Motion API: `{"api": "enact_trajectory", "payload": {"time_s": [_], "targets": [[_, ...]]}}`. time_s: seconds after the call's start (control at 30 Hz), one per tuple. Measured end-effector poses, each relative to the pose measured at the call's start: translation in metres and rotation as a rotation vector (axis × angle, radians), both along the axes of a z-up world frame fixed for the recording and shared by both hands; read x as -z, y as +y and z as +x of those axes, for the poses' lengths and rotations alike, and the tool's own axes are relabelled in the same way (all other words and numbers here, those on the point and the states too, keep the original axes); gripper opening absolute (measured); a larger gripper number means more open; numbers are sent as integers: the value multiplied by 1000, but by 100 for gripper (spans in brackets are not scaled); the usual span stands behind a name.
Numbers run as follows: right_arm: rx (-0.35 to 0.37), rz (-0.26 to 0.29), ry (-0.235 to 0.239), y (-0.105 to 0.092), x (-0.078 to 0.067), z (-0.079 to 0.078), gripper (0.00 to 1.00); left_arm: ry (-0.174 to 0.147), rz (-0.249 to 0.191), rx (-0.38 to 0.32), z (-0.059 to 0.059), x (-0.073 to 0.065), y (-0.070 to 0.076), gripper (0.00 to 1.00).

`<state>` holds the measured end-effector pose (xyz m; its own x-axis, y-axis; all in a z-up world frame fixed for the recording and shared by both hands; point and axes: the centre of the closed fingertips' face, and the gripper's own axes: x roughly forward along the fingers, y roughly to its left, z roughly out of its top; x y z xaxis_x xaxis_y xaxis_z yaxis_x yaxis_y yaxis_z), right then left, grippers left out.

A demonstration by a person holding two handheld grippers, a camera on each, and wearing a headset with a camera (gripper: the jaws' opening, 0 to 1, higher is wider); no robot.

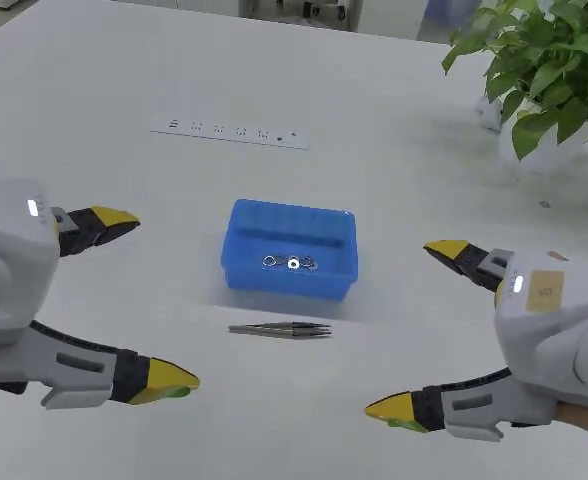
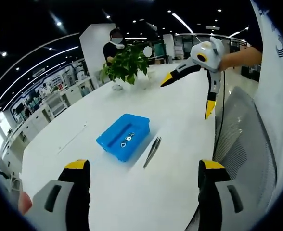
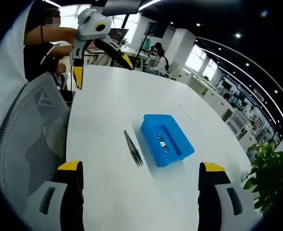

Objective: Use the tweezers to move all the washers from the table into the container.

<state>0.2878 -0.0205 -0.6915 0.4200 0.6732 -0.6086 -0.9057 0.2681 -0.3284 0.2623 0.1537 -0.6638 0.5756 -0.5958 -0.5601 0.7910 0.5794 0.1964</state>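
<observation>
Left gripper (image 1: 164, 300): jaws spread wide, nothing held, hovering above table (image 1: 124, 80) left of work. Right gripper (image 1: 399, 327): likewise wide open, empty, on right. Both aimed inward, flanking tweezers (image 1: 279, 329), well apart from them. Tweezers lay flat, tips together, just in front of blue container (image 1: 289, 282), parallel to its front wall; judged within easy reach of either gripper. Washers (image 1: 292, 263) clustered on container floor. Whether any lay on table: too small to tell. Judged task at or near completion.

Left gripper (image 1: 164, 299), right gripper (image 1: 396, 327) — white, black-and-yellow jaws.
</observation>
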Motion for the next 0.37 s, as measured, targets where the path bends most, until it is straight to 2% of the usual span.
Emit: {"api": "enact_trajectory", "payload": {"time_s": [0.13, 0.2, 0.27, 0.37], "targets": [[27, -18, 3, -6, 4, -2, 100, 0, -26, -7, -5, -4, 2, 99], [45, -12, 4, -9, 3, -2, 100, 18, -14, -2, -8, 0, 3, 99], [94, 6, 8, -13, 1, -2, 100, 30, 5, -7, -9, 3, 6, 99], [107, 43, 11, -17, -5, -6, 100, 27, 16, -31, -8, 4, 10, 99]]}}
